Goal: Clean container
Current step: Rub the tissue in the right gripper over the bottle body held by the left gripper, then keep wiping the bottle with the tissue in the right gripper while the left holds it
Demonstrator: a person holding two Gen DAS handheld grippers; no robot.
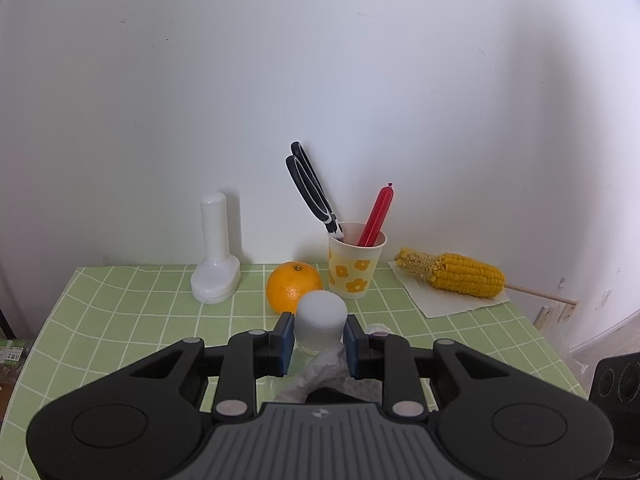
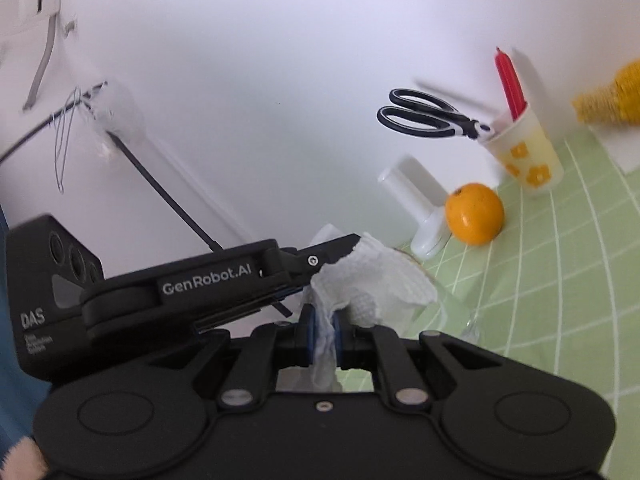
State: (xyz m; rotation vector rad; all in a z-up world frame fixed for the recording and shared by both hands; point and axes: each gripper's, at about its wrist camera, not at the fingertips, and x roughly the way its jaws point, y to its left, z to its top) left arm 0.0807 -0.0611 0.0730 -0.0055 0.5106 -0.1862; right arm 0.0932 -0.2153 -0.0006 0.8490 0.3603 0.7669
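My left gripper (image 1: 318, 334) is shut on a small frosted white container (image 1: 321, 318), held upside down just above the green checked table (image 1: 132, 320). My right gripper (image 2: 325, 330) is shut on a white paper towel (image 2: 372, 276), which is bunched against the container's clear open end (image 2: 436, 300). The towel also shows below the container in the left wrist view (image 1: 324, 372). The left gripper's body (image 2: 192, 284) crosses the right wrist view from the left.
At the back by the wall stand a white upright holder (image 1: 214, 256), an orange (image 1: 293, 286), a flowered paper cup (image 1: 355, 266) with black scissors (image 1: 310, 186) and a red stick (image 1: 378, 216), and a corn cob (image 1: 456, 274) on white paper.
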